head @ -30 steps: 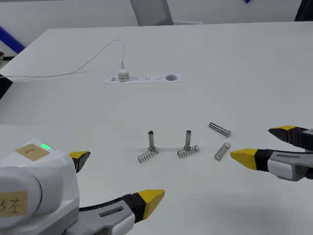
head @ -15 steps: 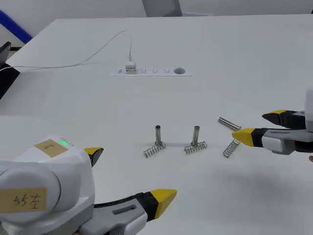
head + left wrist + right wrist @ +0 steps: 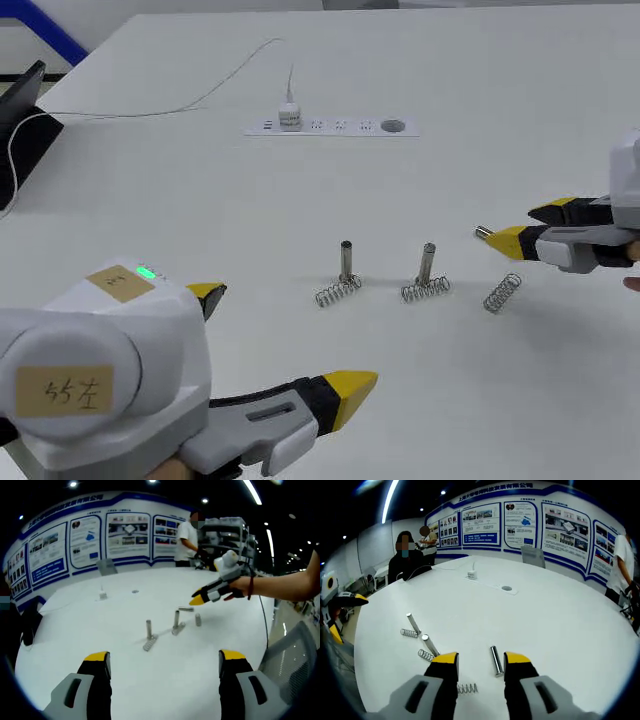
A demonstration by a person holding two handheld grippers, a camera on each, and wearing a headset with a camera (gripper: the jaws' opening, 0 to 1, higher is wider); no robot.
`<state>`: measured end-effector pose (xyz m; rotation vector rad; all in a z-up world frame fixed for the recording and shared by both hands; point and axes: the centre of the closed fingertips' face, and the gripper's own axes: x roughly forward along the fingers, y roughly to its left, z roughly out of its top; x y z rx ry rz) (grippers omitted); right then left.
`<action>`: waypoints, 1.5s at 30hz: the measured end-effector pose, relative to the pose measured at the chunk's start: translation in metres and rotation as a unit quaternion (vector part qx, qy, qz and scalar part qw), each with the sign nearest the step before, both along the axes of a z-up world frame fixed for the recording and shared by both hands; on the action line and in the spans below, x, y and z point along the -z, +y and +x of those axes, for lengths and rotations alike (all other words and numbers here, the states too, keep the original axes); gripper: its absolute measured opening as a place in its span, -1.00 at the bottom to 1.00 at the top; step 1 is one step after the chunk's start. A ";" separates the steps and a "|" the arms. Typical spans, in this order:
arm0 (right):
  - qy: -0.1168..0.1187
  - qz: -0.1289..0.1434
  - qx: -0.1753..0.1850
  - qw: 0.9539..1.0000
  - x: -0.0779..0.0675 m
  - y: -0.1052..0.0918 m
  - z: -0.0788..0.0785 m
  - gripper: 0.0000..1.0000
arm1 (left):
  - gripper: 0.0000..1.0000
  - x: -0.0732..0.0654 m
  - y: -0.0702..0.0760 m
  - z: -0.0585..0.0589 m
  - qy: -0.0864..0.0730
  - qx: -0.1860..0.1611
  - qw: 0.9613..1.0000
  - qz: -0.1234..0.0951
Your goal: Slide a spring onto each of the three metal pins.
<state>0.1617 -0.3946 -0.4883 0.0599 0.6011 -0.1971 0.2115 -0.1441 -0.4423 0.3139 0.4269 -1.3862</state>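
Observation:
Two metal pins (image 3: 346, 262) (image 3: 427, 263) stand upright mid-table, each with a spring (image 3: 337, 291) (image 3: 426, 289) lying at its foot. A third spring (image 3: 502, 292) lies loose to their right. The third pin (image 3: 496, 660) lies flat; in the head view just its end (image 3: 483, 233) shows beside the right gripper (image 3: 528, 227). That gripper is open, and in its own view (image 3: 481, 658) the lying pin sits between its yellow tips, nearer the right one. My left gripper (image 3: 280, 340) is open and holds nothing, well short of the pins (image 3: 148, 629).
A white power strip (image 3: 330, 127) with a plug and a trailing cable lies at the table's far side. A dark object (image 3: 20, 120) sits at the left edge. People stand and sit beyond the table (image 3: 410, 555).
The right gripper has moved away from the loose spring to the lying pin, so its tips now flank it. The head camera has shifted. The left gripper holds about the same place.

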 end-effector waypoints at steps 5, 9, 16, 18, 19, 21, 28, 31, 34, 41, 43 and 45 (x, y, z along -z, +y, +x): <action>0.012 0.007 0.003 1.000 0.014 -0.008 0.008 -0.36 | 0.81 0.001 0.000 0.001 0.001 0.000 1.000 0.001; 0.023 -0.001 -0.005 1.000 0.024 -0.016 0.014 -0.39 | 0.81 0.003 0.000 0.001 0.003 0.001 1.000 0.001; 0.029 0.011 -0.001 1.000 0.037 -0.026 0.020 -0.49 | 0.80 0.009 0.001 0.002 0.003 0.001 1.000 0.008; 0.033 0.013 0.000 0.999 0.040 -0.027 0.021 -0.50 | 0.80 0.010 0.001 0.003 0.004 0.000 1.000 0.009; 0.035 0.016 -0.001 0.999 0.042 -0.027 0.022 -0.52 | 0.80 0.010 0.001 0.003 0.004 -0.001 1.000 0.010; 0.035 0.020 0.000 0.999 0.043 -0.027 0.022 -0.59 | 0.79 0.011 0.001 0.004 0.004 -0.002 1.000 0.011; 0.046 0.012 -0.005 0.999 0.050 -0.029 0.027 -0.68 | 0.79 0.011 -0.001 0.005 0.004 0.000 1.000 0.009; 0.050 0.007 -0.004 0.999 0.051 -0.029 0.028 -0.73 | 0.79 0.012 0.000 0.005 0.004 0.000 1.000 0.011; 0.050 0.003 -0.004 0.999 0.052 -0.030 0.028 -0.77 | 0.78 0.012 0.000 0.005 0.004 0.000 1.000 0.012; 0.050 0.018 0.004 0.999 0.051 -0.028 0.029 -0.82 | 0.78 0.010 -0.001 0.007 0.001 0.004 1.000 0.012; 0.051 0.021 0.013 0.998 0.051 -0.029 0.027 -0.82 | 0.79 0.008 -0.001 0.007 -0.001 0.006 1.000 0.010; 0.049 0.023 0.014 0.998 0.049 -0.028 0.026 -0.82 | 0.79 0.007 -0.001 0.007 -0.002 0.007 1.000 0.010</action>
